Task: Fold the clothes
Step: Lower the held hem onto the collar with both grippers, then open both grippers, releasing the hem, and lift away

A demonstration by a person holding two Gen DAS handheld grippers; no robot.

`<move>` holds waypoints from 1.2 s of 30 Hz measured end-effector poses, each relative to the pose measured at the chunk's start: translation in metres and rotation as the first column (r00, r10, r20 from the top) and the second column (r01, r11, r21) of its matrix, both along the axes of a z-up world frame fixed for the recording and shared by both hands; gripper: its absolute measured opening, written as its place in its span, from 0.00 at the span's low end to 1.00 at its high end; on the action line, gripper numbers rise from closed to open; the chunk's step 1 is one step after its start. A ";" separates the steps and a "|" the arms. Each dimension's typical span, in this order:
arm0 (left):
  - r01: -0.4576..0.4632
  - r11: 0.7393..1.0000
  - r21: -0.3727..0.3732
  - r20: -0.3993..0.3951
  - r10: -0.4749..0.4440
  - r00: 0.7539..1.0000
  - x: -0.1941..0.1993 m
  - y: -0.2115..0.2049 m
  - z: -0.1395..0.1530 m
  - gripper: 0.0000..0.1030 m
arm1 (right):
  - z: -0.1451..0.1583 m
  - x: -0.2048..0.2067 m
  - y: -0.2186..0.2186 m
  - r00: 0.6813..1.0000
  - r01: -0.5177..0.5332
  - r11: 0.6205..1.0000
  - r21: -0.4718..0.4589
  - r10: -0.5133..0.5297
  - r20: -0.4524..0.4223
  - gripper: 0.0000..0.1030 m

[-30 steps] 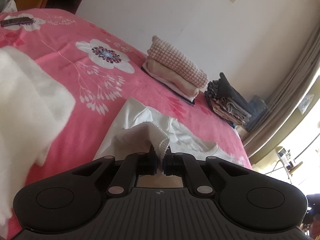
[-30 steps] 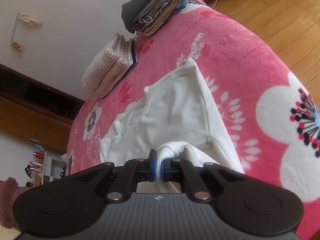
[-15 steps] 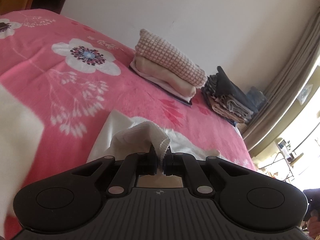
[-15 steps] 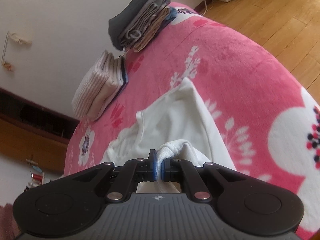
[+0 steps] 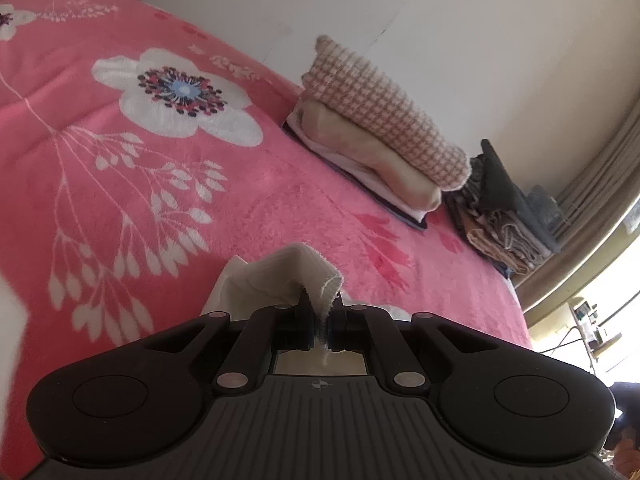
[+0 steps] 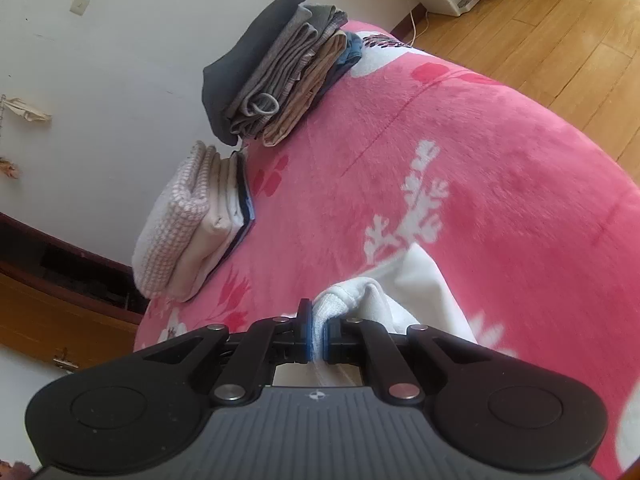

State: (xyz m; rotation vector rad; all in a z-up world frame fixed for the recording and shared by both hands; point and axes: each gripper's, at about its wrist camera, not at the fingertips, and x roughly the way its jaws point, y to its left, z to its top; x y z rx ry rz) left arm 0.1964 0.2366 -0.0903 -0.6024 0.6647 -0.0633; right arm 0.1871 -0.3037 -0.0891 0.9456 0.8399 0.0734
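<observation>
Fingers of left gripper (image 5: 319,326) and right gripper (image 6: 318,338) pinch the white garment (image 6: 416,292) shut; carried toward twelve o'clock, less cloth now shows ahead on the pink blanket (image 5: 120,184), suggesting a fold underway.

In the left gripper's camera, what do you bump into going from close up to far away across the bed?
left gripper → white garment pinched in it → pink flowered blanket → stack topped by a checked knit → wall
</observation>
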 end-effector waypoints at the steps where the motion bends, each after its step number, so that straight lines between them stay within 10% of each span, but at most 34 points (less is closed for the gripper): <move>1: 0.000 1.000 0.000 -0.002 0.000 1.000 0.002 0.001 -0.002 0.03 | -0.003 0.004 0.000 1.000 0.002 1.000 0.003 -0.002 -0.001 0.05; 12: 0.012 1.000 -0.016 -0.017 -0.012 1.000 0.023 0.007 -0.020 0.04 | -0.030 0.032 -0.002 1.000 0.005 1.000 0.023 -0.005 -0.013 0.05; 17: -0.036 0.975 -0.219 -0.073 0.021 0.997 0.029 0.033 -0.036 0.24 | -0.060 0.049 -0.015 0.996 0.002 0.990 0.142 0.010 -0.086 0.11; 22: -0.130 0.914 -0.383 -0.057 0.117 0.991 0.024 0.057 -0.040 0.41 | -0.081 0.046 -0.038 0.992 0.101 0.929 0.357 -0.067 -0.105 0.46; 36: -0.105 0.959 -0.262 -0.037 0.099 0.994 -0.017 0.037 -0.001 0.47 | -0.055 0.005 -0.071 0.980 0.199 0.890 0.410 -0.189 -0.066 0.65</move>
